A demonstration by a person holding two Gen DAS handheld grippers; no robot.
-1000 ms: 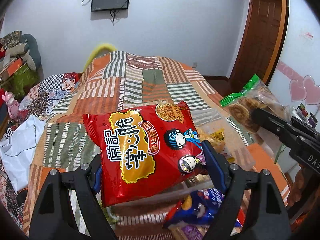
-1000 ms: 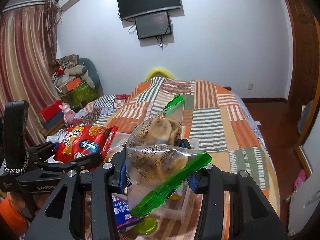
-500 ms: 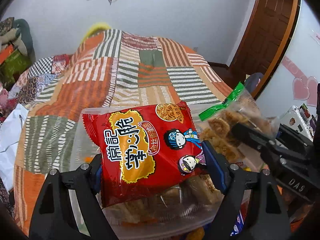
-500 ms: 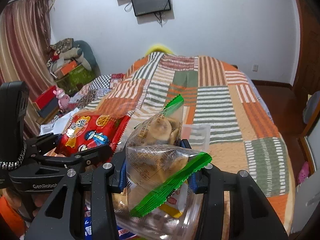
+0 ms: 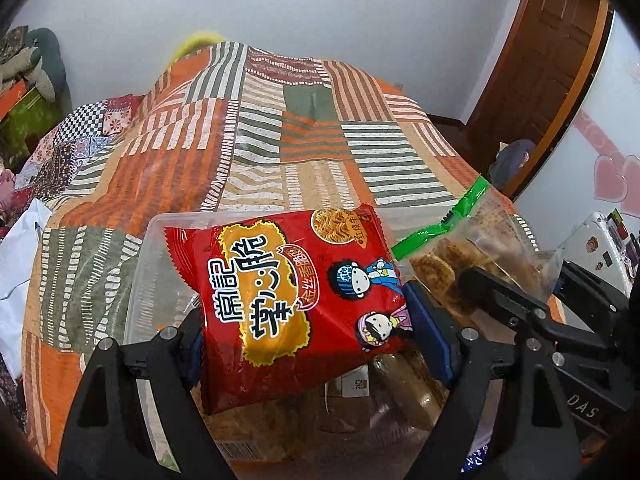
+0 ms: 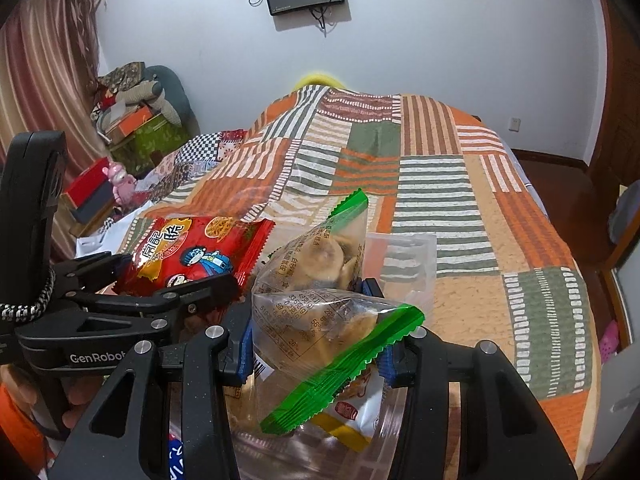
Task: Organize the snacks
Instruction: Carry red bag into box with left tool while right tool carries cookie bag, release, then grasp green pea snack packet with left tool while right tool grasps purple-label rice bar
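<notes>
My left gripper (image 5: 312,332) is shut on a red noodle-snack bag (image 5: 296,296) and holds it over a clear plastic bin (image 5: 160,240) on the bed. My right gripper (image 6: 316,340) is shut on a clear cookie bag with green sealed ends (image 6: 320,308), also above the bin (image 6: 404,248). In the left wrist view the cookie bag (image 5: 468,240) and right gripper (image 5: 520,308) sit just right of the red bag. In the right wrist view the red bag (image 6: 192,256) and left gripper (image 6: 160,300) sit to the left. More wrapped snacks (image 6: 352,412) lie inside the bin.
The bin rests on a patchwork striped quilt (image 5: 260,128) covering the bed. Boxes and stuffed toys (image 6: 132,120) are piled at the left wall. A wooden door (image 5: 536,72) is at the right. A white cloth (image 5: 16,260) lies at the bed's left edge.
Both grippers have moved forward and down over the clear bin, still holding their bags. The bin and the snacks in it now fill the lower part of both views.
</notes>
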